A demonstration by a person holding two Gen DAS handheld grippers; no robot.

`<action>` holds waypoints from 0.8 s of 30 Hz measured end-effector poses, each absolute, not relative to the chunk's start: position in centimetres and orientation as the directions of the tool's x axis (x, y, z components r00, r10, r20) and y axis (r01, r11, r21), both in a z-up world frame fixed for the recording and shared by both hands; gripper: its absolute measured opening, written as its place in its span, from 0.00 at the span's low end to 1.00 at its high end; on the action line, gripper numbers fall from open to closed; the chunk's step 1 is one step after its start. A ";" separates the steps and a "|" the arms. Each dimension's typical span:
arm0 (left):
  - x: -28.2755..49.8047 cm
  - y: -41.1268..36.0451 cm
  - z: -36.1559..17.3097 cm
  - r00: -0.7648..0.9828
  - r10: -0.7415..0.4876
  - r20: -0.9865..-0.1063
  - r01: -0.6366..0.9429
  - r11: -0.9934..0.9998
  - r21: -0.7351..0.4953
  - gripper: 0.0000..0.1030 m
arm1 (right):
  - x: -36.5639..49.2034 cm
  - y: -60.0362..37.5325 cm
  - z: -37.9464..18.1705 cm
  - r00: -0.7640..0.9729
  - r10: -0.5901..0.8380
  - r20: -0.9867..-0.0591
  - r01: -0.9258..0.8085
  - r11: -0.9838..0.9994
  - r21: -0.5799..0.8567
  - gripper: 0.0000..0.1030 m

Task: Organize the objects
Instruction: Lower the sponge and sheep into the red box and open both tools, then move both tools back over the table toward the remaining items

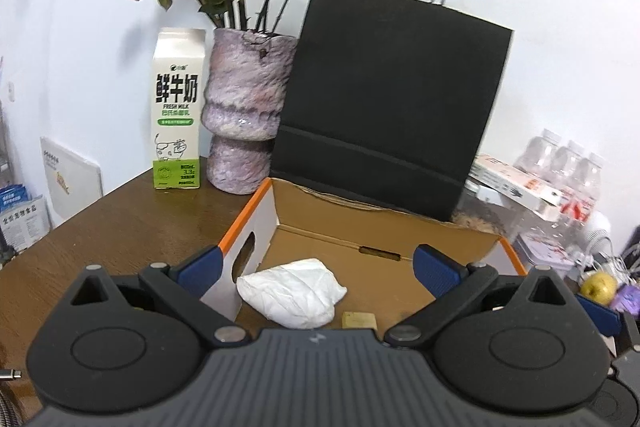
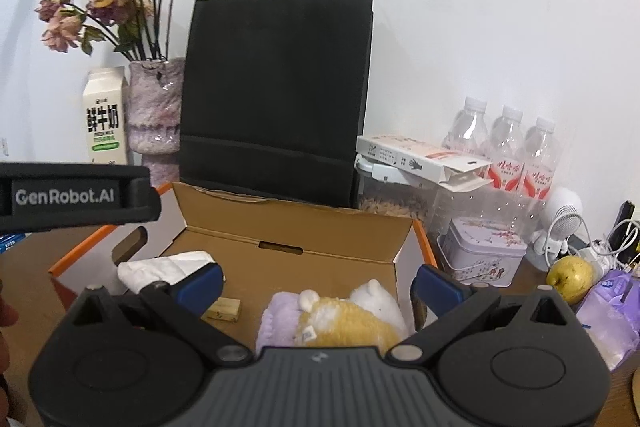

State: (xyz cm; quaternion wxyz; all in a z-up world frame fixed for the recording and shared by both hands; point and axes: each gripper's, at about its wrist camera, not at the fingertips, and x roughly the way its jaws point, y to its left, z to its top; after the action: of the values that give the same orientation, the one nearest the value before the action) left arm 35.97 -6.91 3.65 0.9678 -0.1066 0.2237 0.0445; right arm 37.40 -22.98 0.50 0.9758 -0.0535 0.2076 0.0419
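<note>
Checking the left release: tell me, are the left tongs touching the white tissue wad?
Apart. The left wrist view shows the left tongs open, both fingers clear of the white tissue wad.

Both tools share one build. The left gripper (image 1: pixel 318 267) has a matte black body with two round housings at seven and five o'clock, each stamped with a raised disc, and above each a triangular cut-out topped by a small silver pin. Between them lies a grey ribbed plate bearing a small pale logo. Black linkage bars pivot on silver round-head screws and run out to its fingers (image 1: pixel 438 271) — blue, ridged pads. The right gripper (image 2: pixel 318 285) repeats the black housings, grey ribbed plate, silver screws and blue fingers (image 2: pixel 438 286). At nine o'clock in its view, the other tool's black flank reads "GenRobot.AI" in pale letters.
</note>
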 end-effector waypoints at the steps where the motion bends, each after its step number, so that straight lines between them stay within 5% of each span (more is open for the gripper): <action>1: 35.6 -6.9 3.7 0.898 0.039 -0.439 -0.131 0.975 -0.181 1.00 | 37.0 -22.9 0.5 0.912 0.060 -0.406 -0.106 0.990 -0.091 1.00; 24: 26.8 -5.3 3.6 0.910 -0.043 -0.412 -0.006 0.993 -0.116 1.00 | 27.3 -23.0 0.2 0.928 0.075 -0.365 -0.125 0.985 -0.118 1.00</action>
State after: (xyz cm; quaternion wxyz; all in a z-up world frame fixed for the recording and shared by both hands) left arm 26.81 -5.27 3.57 0.9756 -0.0573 0.2117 -0.0094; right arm 27.34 -22.98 0.19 0.9793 -0.0697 0.1828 0.0511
